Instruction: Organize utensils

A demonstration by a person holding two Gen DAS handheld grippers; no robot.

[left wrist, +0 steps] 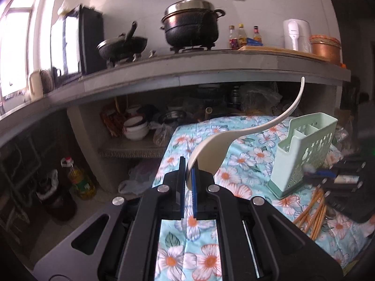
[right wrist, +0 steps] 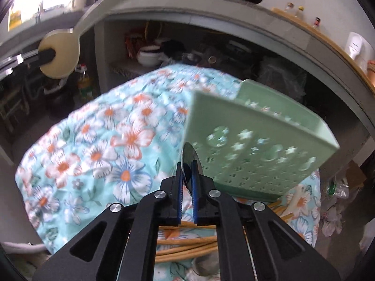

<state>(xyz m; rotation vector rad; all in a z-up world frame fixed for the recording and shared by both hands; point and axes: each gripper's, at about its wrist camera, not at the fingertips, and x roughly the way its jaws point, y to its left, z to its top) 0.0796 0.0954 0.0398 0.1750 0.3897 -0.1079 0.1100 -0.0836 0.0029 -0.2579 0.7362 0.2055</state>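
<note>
I hold a cream ladle [left wrist: 211, 147] pinched by its bowl in the left gripper [left wrist: 189, 175], frame centre, and a metal spoon [right wrist: 190, 161] clamped in the right gripper [right wrist: 187, 175]; next, I judge, both go into the green caddy [left wrist: 302, 154] at right.

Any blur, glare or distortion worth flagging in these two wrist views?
Left wrist: window blown out white, counter edge bowed by the fisheye, white ladle sharp. Right wrist: green utensil holder smeared by motion blur, floral cloth soft, window glare top left, corners dark.
</note>
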